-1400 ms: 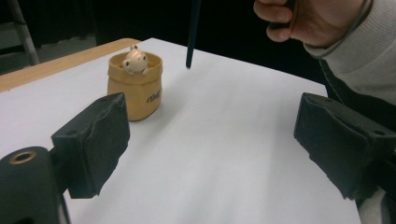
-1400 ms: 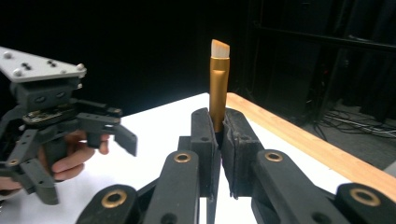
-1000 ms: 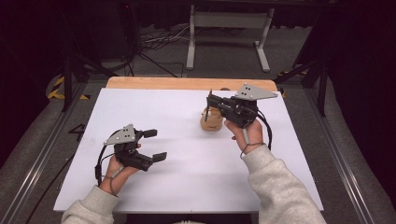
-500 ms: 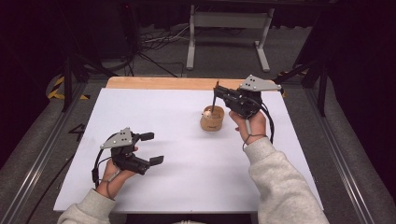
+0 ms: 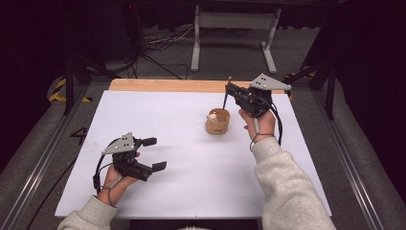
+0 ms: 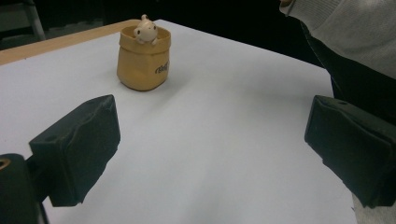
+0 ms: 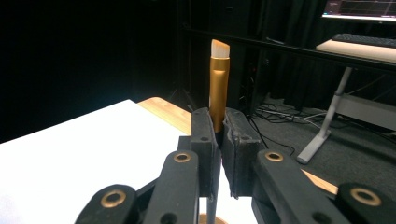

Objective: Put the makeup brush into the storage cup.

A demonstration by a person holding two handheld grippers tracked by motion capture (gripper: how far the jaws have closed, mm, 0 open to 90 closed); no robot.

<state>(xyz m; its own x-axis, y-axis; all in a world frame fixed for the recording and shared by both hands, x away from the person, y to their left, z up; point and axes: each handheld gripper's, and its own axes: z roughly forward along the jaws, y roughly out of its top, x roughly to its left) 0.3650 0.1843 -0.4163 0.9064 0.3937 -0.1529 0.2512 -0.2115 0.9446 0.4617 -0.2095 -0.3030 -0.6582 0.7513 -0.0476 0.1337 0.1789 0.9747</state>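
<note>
right hand-held gripper (image 7: pixel 217 140): clamped on an upright brush (image 7: pixel 218 88), above the cup (image 5: pixel 218 121) | left hand-held gripper (image 6: pixel 210 149): jaws wide, nothing held | cup: on white desk (image 5: pixel 191 158), toward far edge

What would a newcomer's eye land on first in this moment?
Probably the right gripper, shut on an upright gold-handled brush with pale bristles, held above a tan sack-shaped ceramic pot with a small white figurine peeking from its mouth, toward the far side of the white table sheet. Near the front left, the left gripper hovers open.
</note>
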